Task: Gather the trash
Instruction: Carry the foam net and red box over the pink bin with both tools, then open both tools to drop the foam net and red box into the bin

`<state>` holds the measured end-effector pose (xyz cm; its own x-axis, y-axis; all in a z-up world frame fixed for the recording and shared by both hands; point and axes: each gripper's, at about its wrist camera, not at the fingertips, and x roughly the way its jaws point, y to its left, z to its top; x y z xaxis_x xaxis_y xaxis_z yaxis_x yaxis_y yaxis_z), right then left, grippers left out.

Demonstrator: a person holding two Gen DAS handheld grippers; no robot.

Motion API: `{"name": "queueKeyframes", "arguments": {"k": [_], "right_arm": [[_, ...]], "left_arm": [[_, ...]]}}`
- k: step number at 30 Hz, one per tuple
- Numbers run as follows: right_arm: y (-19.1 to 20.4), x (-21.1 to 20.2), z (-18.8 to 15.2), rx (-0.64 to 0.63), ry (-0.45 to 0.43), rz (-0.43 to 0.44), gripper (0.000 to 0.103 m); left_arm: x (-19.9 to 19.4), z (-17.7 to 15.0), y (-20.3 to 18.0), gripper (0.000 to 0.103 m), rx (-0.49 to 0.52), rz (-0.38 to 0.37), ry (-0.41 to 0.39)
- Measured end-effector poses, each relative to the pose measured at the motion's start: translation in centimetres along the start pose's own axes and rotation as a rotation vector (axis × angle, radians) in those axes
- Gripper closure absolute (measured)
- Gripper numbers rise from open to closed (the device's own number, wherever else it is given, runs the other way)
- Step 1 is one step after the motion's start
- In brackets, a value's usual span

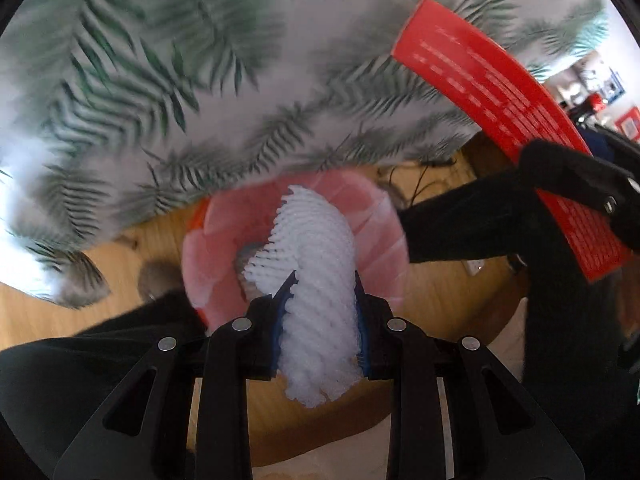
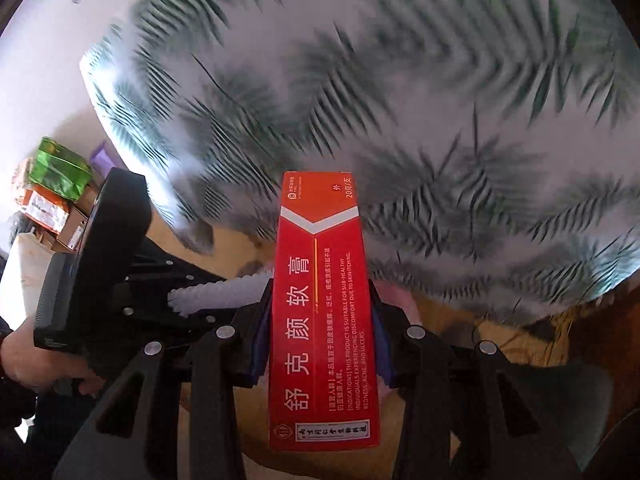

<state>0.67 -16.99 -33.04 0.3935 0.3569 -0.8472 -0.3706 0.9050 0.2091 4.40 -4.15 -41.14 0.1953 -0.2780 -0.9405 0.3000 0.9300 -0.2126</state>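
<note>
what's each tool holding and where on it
Left tool: white foam net, pinched near its lower end. Right tool: red box, gripped across its long sides mid-length.

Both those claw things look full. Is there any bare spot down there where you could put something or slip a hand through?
Some. The palm-leaf tablecloth shows no objects on its visible stretch beyond the red ointment box. Bare wood floor lies left of the pink-lined bin. It is crowded over the bin, where the left gripper holds white foam netting and the right gripper comes close alongside.
</note>
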Motion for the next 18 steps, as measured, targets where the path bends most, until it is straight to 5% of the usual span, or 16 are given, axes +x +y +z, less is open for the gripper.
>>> {"name": "queueKeyframes", "arguments": {"k": [11,18], "right_arm": [[-2.2,6.2,-1.4,0.044,0.123,0.0,0.063],[-3.4,9.0,-1.6,0.063,0.186,-0.006,0.063]], "left_arm": [[6.9,0.1,1.8,0.072,-0.023,0.019,0.118],[9.0,0.3,2.2,0.057,-0.036,0.032,0.153]]}}
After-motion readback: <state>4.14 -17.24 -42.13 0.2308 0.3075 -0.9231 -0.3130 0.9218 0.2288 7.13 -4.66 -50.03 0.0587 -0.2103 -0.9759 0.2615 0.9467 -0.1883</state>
